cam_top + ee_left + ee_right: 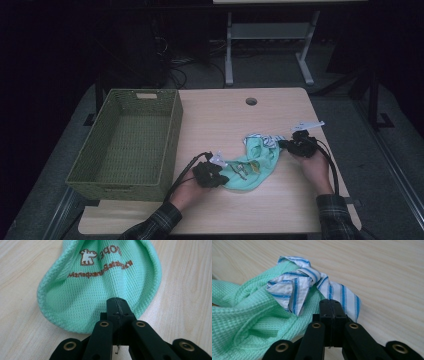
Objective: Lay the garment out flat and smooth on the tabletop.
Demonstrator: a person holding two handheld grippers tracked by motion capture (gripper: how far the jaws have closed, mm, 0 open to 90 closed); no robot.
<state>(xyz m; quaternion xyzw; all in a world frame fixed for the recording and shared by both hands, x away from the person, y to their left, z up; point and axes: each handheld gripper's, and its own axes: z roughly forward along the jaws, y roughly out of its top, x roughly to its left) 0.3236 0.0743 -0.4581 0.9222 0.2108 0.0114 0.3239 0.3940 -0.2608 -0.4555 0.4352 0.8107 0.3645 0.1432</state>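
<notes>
A mint-green waffle cloth (252, 167) with brown print lies crumpled on the wooden table (225, 115), right of centre. A blue-and-white striped piece (262, 140) sits at its far end. My left gripper (223, 172) is at the cloth's near left end. In the left gripper view its jaws are shut on the green cloth (100, 287), whose folds run into the left gripper (117, 303). My right gripper (283, 144) is at the far right end. There the right gripper (332, 303) is shut on the cloth's edge where the striped piece (297, 290) meets the green weave (242, 312).
An empty green woven basket (172, 132) stands along the table's left side, close to my left hand. A round cable hole (251, 101) is near the far edge. Beyond the table, white desk legs (229, 55) stand on the dark floor.
</notes>
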